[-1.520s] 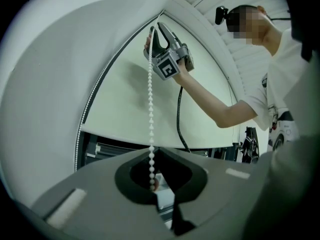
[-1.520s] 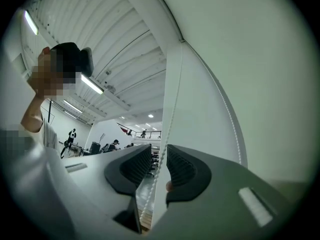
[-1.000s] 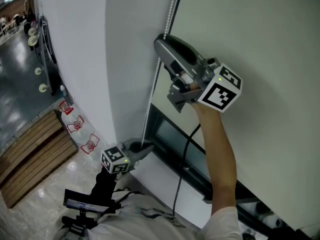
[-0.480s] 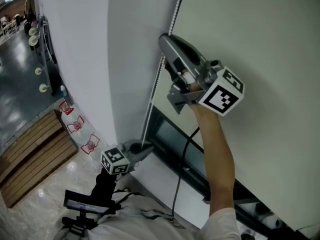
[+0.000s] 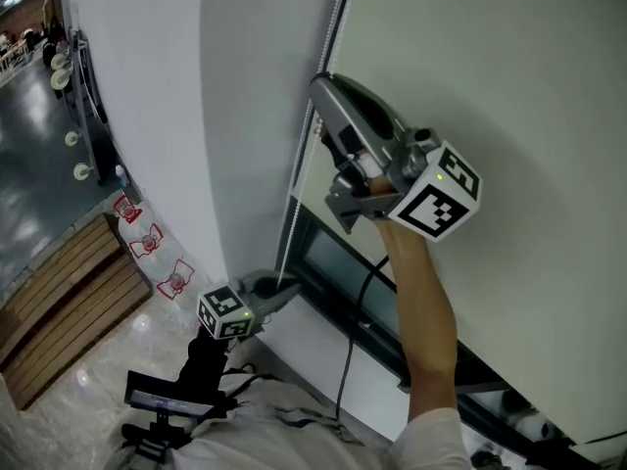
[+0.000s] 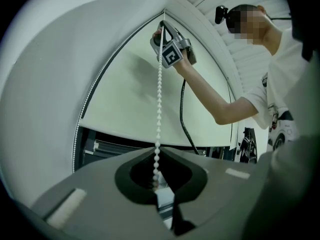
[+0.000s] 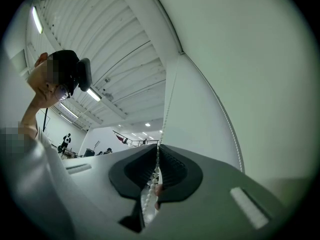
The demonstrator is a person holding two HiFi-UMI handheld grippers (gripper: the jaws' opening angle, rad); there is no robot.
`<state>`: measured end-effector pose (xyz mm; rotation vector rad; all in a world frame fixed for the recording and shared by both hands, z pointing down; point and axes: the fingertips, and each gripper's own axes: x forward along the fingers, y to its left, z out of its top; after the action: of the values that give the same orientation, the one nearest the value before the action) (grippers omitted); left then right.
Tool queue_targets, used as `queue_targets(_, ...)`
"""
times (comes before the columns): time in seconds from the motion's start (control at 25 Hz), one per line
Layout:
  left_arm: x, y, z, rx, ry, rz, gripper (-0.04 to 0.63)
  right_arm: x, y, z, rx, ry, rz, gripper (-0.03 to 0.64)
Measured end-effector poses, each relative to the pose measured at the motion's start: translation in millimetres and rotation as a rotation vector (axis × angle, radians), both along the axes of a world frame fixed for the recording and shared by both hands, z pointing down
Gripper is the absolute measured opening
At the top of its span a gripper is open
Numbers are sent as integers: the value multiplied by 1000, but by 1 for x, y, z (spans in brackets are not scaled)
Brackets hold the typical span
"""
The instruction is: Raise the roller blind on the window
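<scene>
1. Two grippers share one bead chain (image 5: 297,194). The right gripper (image 5: 321,91) is high up, and the left gripper (image 5: 287,290) sits at about 7 o'clock from it, level with the blind's bottom edge.
2. The right gripper's jaws have just been closing and now pinch the chain between their tips. The left gripper's jaws are also closed on the chain, which runs taut between the two.
3. The chain's long axis runs from 12 to 7 o'clock along the left edge of the roller blind (image 5: 509,86). The blind spreads out toward 3 o'clock and leaves only a dark strip of window (image 5: 333,253) showing beneath it.
4. The next pull probably follows the chain down toward 7 o'clock. The higher right hand has the most room to travel.
5. The beads are small, round, white and plastic-looking. The blind is smooth, matte, pale fabric, and the jaws are grey with a dark ribbed lining.
</scene>
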<state>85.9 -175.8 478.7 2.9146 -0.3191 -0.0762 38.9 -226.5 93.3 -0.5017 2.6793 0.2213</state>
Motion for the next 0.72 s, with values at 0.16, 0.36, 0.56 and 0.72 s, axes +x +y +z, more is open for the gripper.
queue_targets(0.16,0,0,-1,6,0,2,-2,1,-2,19,-24,13,8,14)
queue_targets(0.36,0,-2,-1,9,3,0,-2,-2,-1,45,-54,30,9,14)
queue_targets(0.56,2,-1,-4,6,3,1,-2,-2,-3,71,-92,38,10,14)
queue_targets(0.72,0,-2,-4,6,5,-3,-2,-6,-4,105,-119,94,30,14)
